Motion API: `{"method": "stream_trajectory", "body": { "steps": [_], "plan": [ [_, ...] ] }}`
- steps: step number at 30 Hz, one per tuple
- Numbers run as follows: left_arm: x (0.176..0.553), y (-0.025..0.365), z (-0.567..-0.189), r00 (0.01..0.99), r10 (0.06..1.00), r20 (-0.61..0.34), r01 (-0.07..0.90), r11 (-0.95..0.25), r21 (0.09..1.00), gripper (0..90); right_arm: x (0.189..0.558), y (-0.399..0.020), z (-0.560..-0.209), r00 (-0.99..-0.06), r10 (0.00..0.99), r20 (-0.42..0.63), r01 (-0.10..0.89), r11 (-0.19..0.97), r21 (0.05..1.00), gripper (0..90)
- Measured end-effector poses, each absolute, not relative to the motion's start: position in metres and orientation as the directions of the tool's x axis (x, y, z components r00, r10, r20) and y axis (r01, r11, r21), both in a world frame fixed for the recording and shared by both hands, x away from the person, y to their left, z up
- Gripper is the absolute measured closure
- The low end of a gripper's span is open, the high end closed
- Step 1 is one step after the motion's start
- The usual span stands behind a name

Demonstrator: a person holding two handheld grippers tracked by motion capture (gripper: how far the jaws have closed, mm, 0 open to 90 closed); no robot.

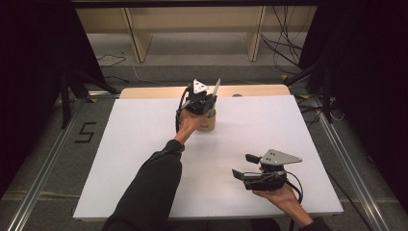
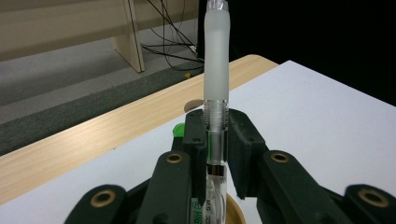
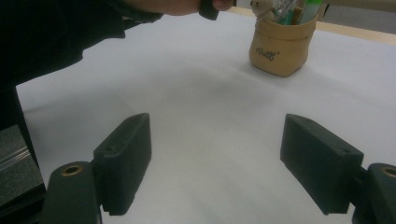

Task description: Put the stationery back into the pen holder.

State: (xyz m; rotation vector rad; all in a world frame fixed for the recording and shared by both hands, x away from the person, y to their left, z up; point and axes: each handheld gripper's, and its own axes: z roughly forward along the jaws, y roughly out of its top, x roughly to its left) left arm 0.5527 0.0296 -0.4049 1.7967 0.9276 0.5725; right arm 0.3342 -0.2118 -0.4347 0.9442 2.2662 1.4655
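A tan fabric pen holder (image 1: 208, 124) stands near the far middle of the white sheet, with several pens in it (image 3: 292, 11). My left gripper (image 1: 207, 107) hovers right over it, shut on a clear pen with a frosted cap (image 2: 216, 70) that points upward (image 1: 216, 87). In the left gripper view the jaws (image 2: 216, 140) clamp the pen's clear barrel, and the holder's rim (image 2: 236, 212) shows just below. My right gripper (image 1: 242, 166) rests low at the near right, open, with nothing between its fingers (image 3: 217, 158). The holder (image 3: 280, 49) lies far ahead of it.
A white sheet (image 1: 144, 159) covers most of the wooden table (image 1: 144, 91). A green pen tip (image 2: 177, 129) shows beside the left jaws. Beyond the table are wooden furniture legs (image 1: 137, 38) and loose cables (image 1: 284, 43) on the floor.
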Motion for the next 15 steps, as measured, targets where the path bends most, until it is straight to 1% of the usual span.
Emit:
{"method": "stream_trajectory", "body": {
  "steps": [6,15],
  "plan": [
    [0.5517,0.0293,-0.4072,0.590,0.807,-0.010,0.328,-0.229,0.917,77.9,0.3338,-0.2118,-0.4348,-0.749,0.653,0.110,0.371,0.276,0.887,26.0],
    [0.5508,0.0324,-0.4066,0.592,0.806,-0.017,0.343,-0.233,0.910,77.7,0.3338,-0.2105,-0.4356,-0.754,0.648,0.106,0.368,0.284,0.886,26.2]
  ]
}}
